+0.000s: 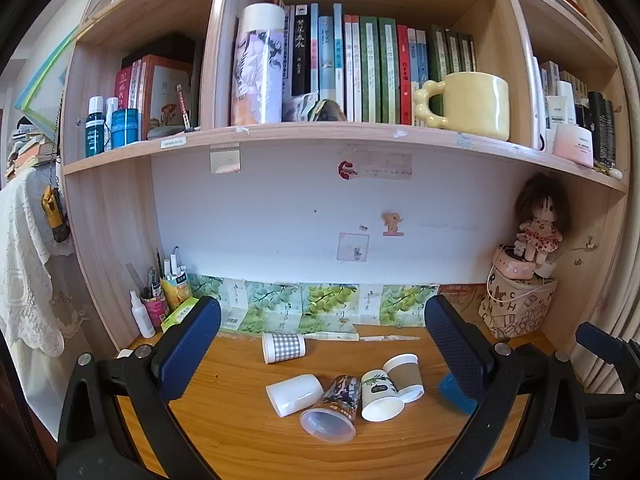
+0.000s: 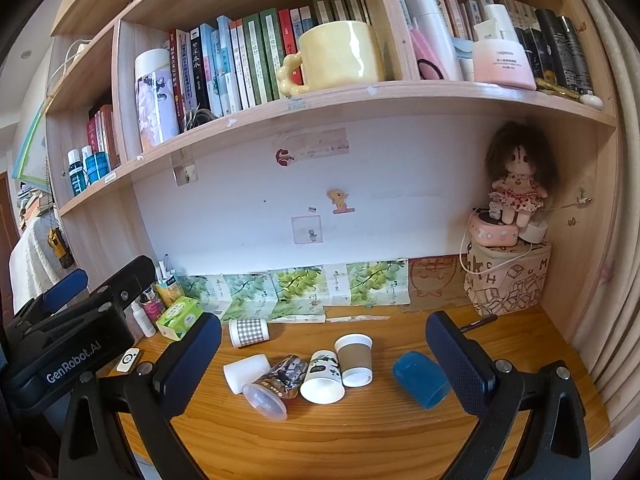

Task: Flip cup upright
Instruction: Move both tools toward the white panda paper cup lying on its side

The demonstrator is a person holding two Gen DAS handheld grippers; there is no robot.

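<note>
Several cups lie on their sides on the wooden desk [image 1: 240, 432]: a grey-checked cup [image 1: 283, 347], a plain white cup [image 1: 295, 395], a clear cup with a dark pattern [image 1: 334, 412], a white cup with leaf print [image 1: 380, 396], a brown-sleeved cup [image 1: 405, 376] and a blue cup [image 2: 421, 379]. My left gripper [image 1: 320, 344] is open and empty, above the near desk, facing the cluster. My right gripper [image 2: 322, 356] is open and empty, also short of the cups. The blue cup lies just left of the right gripper's right finger [image 2: 460, 364].
A shelf with books and a yellow mug [image 1: 468, 104] hangs above. A doll [image 2: 516, 196] sits on a printed box [image 2: 508, 280] at back right. Bottles and a green box [image 2: 180, 316] stand at back left. The left gripper's body [image 2: 68, 344] shows at the left of the right wrist view.
</note>
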